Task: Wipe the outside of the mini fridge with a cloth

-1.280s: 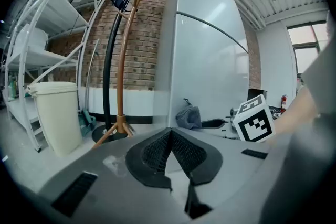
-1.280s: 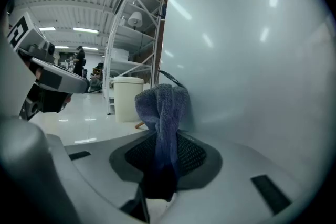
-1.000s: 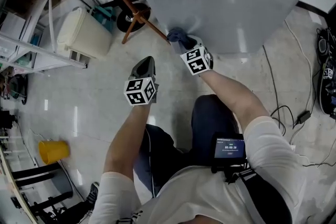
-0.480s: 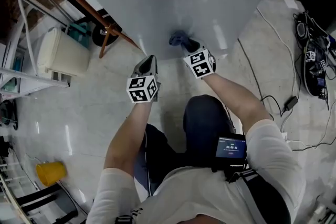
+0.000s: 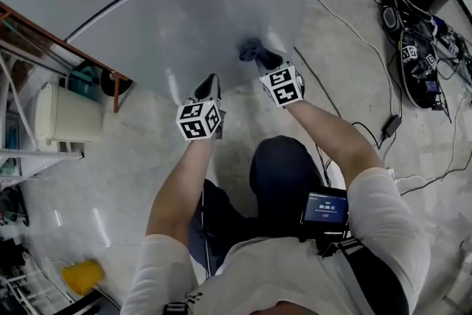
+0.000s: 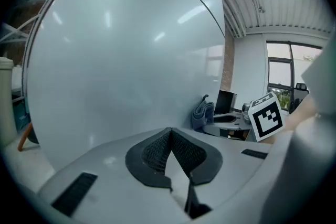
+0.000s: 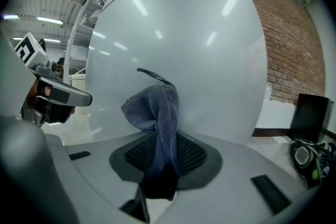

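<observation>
Against the pale wall of the mini fridge (image 5: 184, 18), low and toward its right side in the head view, sits the blue-grey cloth (image 7: 155, 107), pinched in the right gripper (image 7: 160, 161). Its 2 jaws are clamped on the cloth's lower fold. The loose bunch stands up and forward past the tips, so the cloth's long axis runs along the gripper's own axis and points at the wall. The wall lies straight ahead of the bunch, which appears to touch it, though neither view settles contact. The left gripper (image 6: 169, 148) hangs by the wall's lower edge, to the left of the right one, its 2 jaws pressed together on nothing. The right gripper is nearer the wall and carries the cloth, so the wiping stroke is judged to fall to it: a press forward, then a sweep across the wide surface above and to the left.
</observation>
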A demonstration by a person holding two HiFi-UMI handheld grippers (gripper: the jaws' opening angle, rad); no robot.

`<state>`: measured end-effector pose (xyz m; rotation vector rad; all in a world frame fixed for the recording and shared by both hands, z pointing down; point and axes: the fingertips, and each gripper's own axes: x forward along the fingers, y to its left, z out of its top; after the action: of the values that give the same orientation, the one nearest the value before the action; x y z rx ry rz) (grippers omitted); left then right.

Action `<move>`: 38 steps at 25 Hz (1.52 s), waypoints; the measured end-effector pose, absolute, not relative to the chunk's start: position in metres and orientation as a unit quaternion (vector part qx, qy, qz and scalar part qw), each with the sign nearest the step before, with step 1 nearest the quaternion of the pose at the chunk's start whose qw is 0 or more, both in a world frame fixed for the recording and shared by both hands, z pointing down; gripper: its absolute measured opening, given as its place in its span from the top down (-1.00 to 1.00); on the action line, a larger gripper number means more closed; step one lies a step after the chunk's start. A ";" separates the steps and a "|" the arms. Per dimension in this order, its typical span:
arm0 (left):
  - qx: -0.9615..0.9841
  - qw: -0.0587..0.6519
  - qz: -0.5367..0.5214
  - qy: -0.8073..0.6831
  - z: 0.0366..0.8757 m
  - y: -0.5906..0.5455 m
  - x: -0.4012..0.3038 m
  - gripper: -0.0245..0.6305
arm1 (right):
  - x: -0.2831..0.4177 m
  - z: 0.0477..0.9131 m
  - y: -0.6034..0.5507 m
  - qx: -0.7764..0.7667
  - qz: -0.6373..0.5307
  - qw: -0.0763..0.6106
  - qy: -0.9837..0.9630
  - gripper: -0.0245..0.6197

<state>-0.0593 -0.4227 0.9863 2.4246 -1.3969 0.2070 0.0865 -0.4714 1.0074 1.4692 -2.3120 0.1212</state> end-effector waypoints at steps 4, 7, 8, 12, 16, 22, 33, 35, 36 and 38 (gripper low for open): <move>0.864 0.170 0.072 -0.469 0.985 -0.431 -0.017 0.92 | 0.132 1.005 -0.480 0.548 0.049 0.196 -0.811 0.61; 0.871 0.168 0.075 -0.455 0.984 -0.434 0.004 0.92 | 0.157 1.005 -0.485 0.564 0.057 0.192 -0.801 0.61; 0.873 0.168 0.075 -0.453 0.984 -0.436 0.010 0.92 | 0.163 1.005 -0.486 0.567 0.059 0.191 -0.799 0.61; 0.877 0.163 0.075 -0.445 0.981 -0.439 0.028 0.92 | 0.185 1.007 -0.490 0.581 0.074 0.181 -0.790 0.61; 0.880 0.159 0.077 -0.441 0.981 -0.436 0.034 0.92 | 0.193 1.009 -0.491 0.590 0.090 0.174 -0.783 0.61; 0.880 0.155 0.079 -0.442 0.981 -0.432 0.027 0.92 | 0.191 1.009 -0.487 0.592 0.094 0.174 -0.781 0.61; 0.883 0.158 0.052 -0.439 0.961 -0.426 0.012 0.93 | 0.179 0.985 -0.470 0.591 0.090 0.174 -0.782 0.61; 0.882 0.163 0.049 -0.439 0.944 -0.427 0.010 0.93 | 0.180 0.970 -0.464 0.594 0.097 0.178 -0.778 0.61; 0.882 0.166 0.049 -0.439 0.933 -0.427 0.009 0.93 | 0.180 0.961 -0.461 0.595 0.101 0.180 -0.777 0.61; 0.882 0.169 0.052 -0.437 0.909 -0.426 0.008 0.93 | 0.179 0.937 -0.456 0.595 0.105 0.186 -0.775 0.61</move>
<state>0.0077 -0.4264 0.9086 2.5077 -1.2431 0.1468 0.1792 -0.4556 0.9373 1.6765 -2.1831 0.2955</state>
